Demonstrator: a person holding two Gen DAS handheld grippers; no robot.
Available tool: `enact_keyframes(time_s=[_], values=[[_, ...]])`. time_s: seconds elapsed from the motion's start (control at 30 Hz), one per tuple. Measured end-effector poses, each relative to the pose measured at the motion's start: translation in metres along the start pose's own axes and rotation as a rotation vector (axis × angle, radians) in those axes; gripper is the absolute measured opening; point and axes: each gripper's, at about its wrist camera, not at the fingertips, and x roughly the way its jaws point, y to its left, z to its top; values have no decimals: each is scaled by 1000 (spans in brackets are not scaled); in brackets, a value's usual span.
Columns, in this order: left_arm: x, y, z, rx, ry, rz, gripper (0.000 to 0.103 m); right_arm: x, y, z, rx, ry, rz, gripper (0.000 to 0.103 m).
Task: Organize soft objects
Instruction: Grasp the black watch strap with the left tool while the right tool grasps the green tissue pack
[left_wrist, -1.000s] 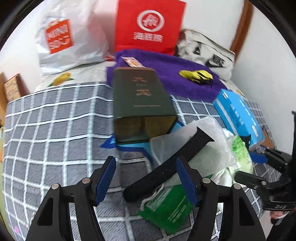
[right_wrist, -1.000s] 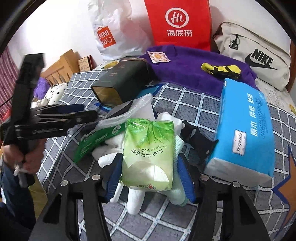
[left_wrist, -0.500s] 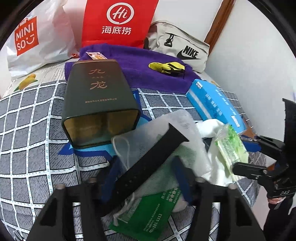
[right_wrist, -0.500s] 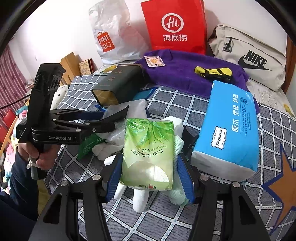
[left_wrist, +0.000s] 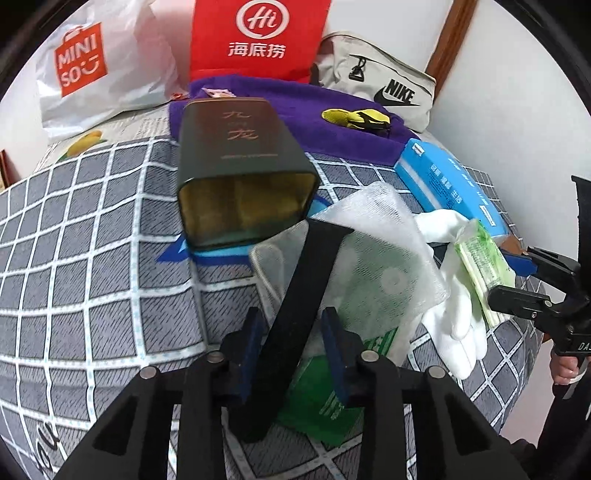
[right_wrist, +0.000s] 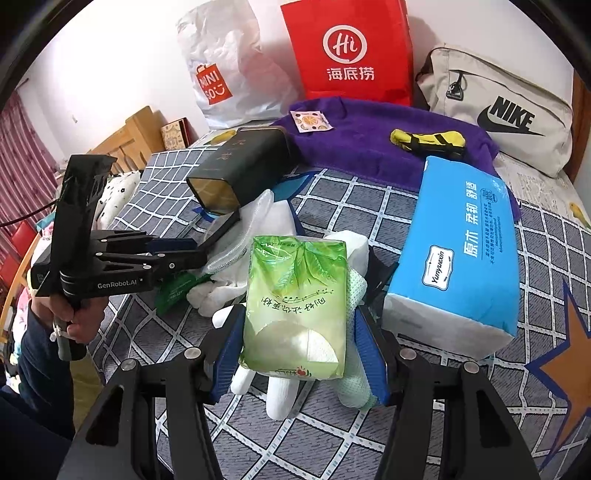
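Both grippers gripping on the bed.
Left gripper (left_wrist: 293, 347) has closed on black strap (left_wrist: 295, 314), wide before; right gripper (right_wrist: 299, 347) still clamps green tissue pack (right_wrist: 295, 306), seen front-on only in right view.

At twelve o'clock I see a big red bag (left_wrist: 258, 37). A white shopping bag (left_wrist: 92, 70) leans at eleven o'clock, and a tan sports bag (left_wrist: 376, 85) at one o'clock. My bed (left_wrist: 92, 229) has a gray checked cover. A dark tin box (left_wrist: 240, 147) lies on its side, open end toward me.
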Motion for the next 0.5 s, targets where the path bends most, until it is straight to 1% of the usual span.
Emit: enact_keyframes(time_s=[0.17, 0.2, 0.23, 0.3, 0.5], values=[[-6, 1, -8, 13, 0, 20, 32, 0, 1, -2, -2, 5, 1, 58], [-5, -1, -9, 19, -3, 31, 30, 1, 1, -2, -2, 8, 0, 58], [-5, -2, -10, 22, -5, 33, 25, 2, 2, -2, -4, 11, 0, 58], [-7, -1, -11, 14, -5, 27, 23, 3, 3, -3, -9, 14, 0, 58], [-11, 3, -16, 15, 0, 46, 21, 0, 3, -4, -8, 6, 10, 58]])
